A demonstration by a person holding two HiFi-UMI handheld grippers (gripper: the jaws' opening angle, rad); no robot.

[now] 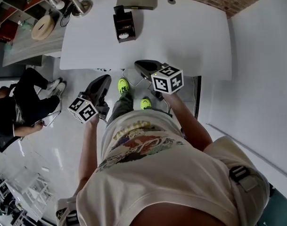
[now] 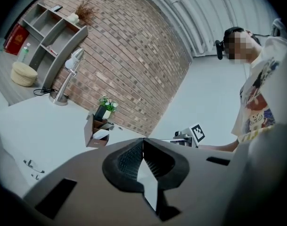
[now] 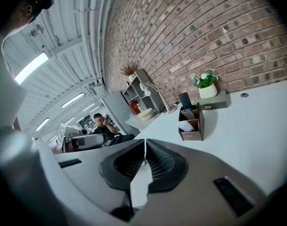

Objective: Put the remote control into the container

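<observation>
Remote control (image 3: 184, 100), a dark flat slab, upright in the rear slot of the boxy dark-brown container (image 3: 192, 125) on the smooth white table (image 3: 261, 131), well apart from both grippers. Left gripper (image 2: 143, 145) and right gripper (image 3: 145, 147) pinched fully together, ribbed black pads (image 3: 160, 162) meeting, holding and touching nothing.

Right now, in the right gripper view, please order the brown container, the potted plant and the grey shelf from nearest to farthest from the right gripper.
1. Brown container, on the table, ahead.
2. Potted plant, behind it, at the wall.
3. Grey shelf, far back left.
</observation>
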